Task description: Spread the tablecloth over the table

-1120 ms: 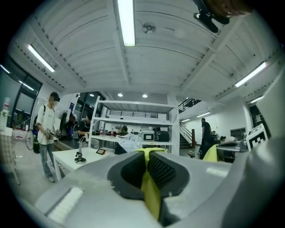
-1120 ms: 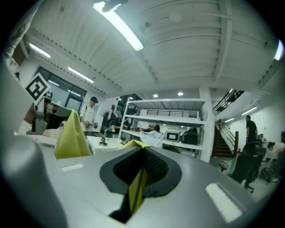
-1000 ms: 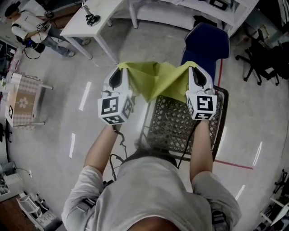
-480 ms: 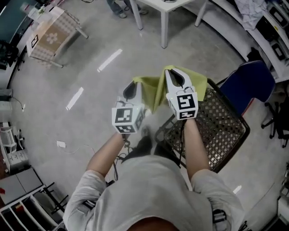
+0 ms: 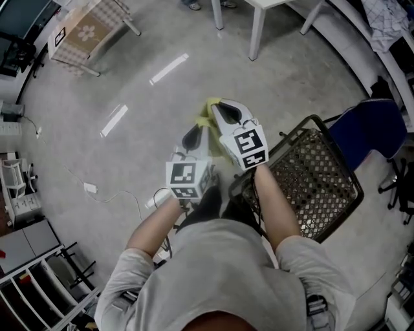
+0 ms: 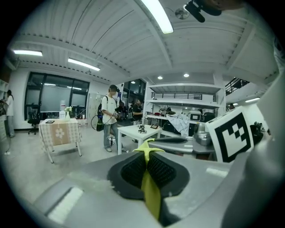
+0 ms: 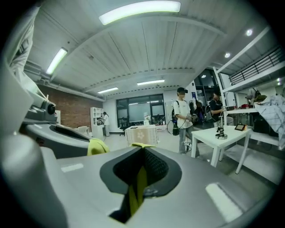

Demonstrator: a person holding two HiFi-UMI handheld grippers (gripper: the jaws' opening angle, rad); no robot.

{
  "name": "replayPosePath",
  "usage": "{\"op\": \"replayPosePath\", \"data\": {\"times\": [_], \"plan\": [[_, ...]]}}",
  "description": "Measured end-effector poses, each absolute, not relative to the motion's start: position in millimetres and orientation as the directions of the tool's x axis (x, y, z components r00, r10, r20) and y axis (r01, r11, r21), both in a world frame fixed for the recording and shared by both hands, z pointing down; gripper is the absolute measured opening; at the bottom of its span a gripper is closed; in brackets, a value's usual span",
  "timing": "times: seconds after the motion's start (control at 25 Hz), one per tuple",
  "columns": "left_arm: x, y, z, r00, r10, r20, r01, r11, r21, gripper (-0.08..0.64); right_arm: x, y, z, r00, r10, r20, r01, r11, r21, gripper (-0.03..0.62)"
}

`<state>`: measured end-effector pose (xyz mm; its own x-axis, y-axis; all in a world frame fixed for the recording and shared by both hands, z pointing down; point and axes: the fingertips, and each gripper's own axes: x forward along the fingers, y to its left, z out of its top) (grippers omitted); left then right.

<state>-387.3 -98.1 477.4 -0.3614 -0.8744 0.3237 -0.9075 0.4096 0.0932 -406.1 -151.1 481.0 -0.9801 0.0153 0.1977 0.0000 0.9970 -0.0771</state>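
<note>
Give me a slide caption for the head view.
Left tongs and right tongs, close together, pinch the yellow-green tablecloth beside a wire basket.

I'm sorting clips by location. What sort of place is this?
Probably a lab or workshop: white tables, equipment shelves along the wall, and a bare concrete floor under strip lights.

Open-plan robotics lab or workshop. Bare polished concrete floor (image 5: 129,149) with a loose cable (image 5: 116,194) trailing across it. Ribbed ceiling with strip lights (image 7: 140,11). Far right: shelving (image 6: 187,116) stacked with equipment, mezzanine rail (image 6: 237,83) above. White table (image 6: 133,131) carrying small devices. Far left: brick wall (image 7: 73,116). Person (image 6: 109,116) standing, wearing backpack gear.
</note>
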Motion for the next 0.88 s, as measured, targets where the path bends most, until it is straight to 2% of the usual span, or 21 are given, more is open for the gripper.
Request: {"op": "replayPosePath", "data": {"times": [0.12, 0.2, 0.28, 0.4, 0.52, 0.64, 0.76, 0.88], "plan": [[-383, -104, 489, -0.350, -0.865, 0.359, -0.907, 0.408, 0.100, 0.025, -408, -154, 497, -0.975, 0.032, 0.219, 0.011, 0.995, -0.099, 0.009], [-378, -114, 498, -0.334, -0.861, 0.384, -0.910, 0.400, 0.106, 0.025, -404, -174, 510, -0.973, 0.005, 0.229, -0.026, 0.991, -0.131, 0.009], [-375, -133, 506, -0.305, -0.865, 0.399, -0.920, 0.376, 0.112, 0.025, -393, -218, 519, -0.970, -0.091, 0.226, -0.128, 0.980, -0.152, 0.009], [-359, -190, 496, -0.227, -0.907, 0.355, -0.952, 0.283, 0.115, 0.025, -336, -327, 500, -0.922, -0.338, 0.188, -0.357, 0.931, -0.080, 0.009], [-309, -259, 446, -0.108, -0.966, 0.237, -0.987, 0.133, 0.094, 0.025, -204, -428, 421, -0.802, -0.594, 0.060, -0.591, 0.805, 0.056, 0.009], [-253, -314, 382, 0.019, -0.995, 0.100, -0.996, -0.010, 0.083, 0.025, -42, -469, 339, -0.615, -0.786, -0.070, -0.782, 0.596, 0.180, 0.009], [-192, -343, 352, 0.137, -0.990, 0.045, -0.986, -0.132, 0.099, 0.025, 112, -448, 300, -0.380, -0.916, -0.127, -0.916, 0.352, 0.194, 0.009], [-146, -355, 357, 0.223, -0.973, 0.057, -0.972, -0.217, 0.086, 0.025, 214, -401, 301, -0.184, -0.975, -0.126, -0.975, 0.165, 0.152, 0.009]]}}
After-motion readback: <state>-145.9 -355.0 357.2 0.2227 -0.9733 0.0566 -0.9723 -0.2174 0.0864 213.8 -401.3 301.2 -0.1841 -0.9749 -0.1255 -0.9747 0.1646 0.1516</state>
